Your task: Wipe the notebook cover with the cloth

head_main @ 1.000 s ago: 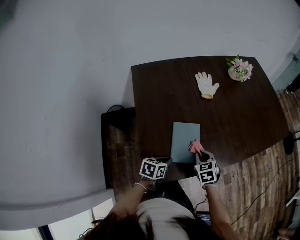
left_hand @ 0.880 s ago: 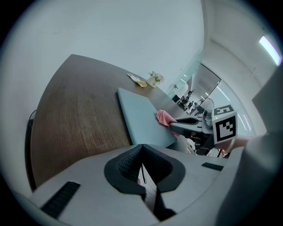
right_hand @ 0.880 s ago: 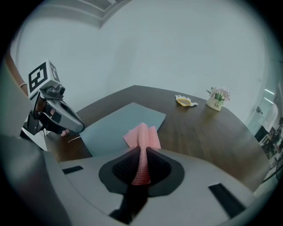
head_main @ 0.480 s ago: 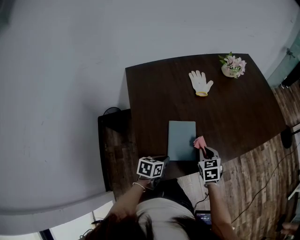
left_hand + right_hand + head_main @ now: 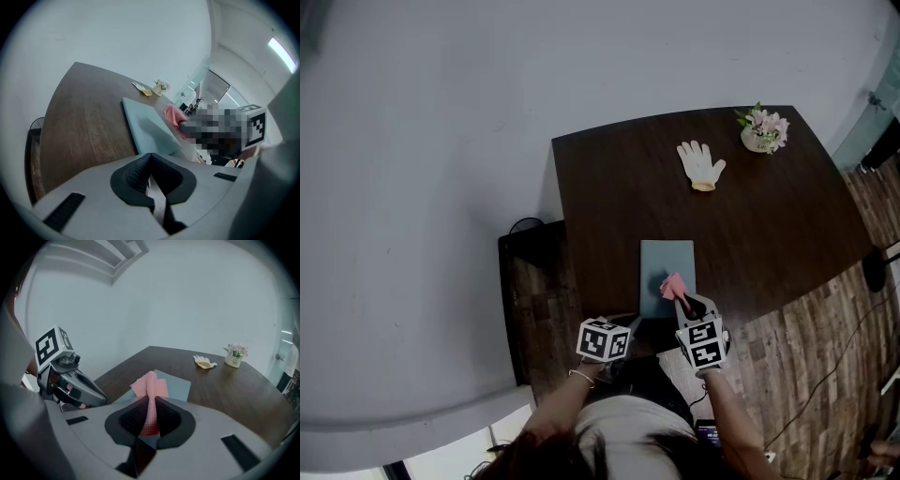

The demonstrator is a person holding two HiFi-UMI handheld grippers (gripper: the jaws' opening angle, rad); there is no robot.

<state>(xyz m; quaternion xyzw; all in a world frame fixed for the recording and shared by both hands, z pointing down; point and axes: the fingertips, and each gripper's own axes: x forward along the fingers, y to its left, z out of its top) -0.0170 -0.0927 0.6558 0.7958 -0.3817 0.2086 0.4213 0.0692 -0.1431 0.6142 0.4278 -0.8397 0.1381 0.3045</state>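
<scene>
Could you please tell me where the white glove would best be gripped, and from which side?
Probably by its yellow cuff, coming from the person's side: the white glove lies flat with its fingers pointing away, so the cuff is the nearest edge.

Dark wood table (image 5: 769, 225), curved far edge, standing on plank floor (image 5: 806, 366). 3 things lie on it: teal notebook (image 5: 666, 260) flat at near edge, white glove (image 5: 700, 164) palm-down toward far side, small flower pot (image 5: 761, 129) near far right corner, well apart from notebook.
</scene>
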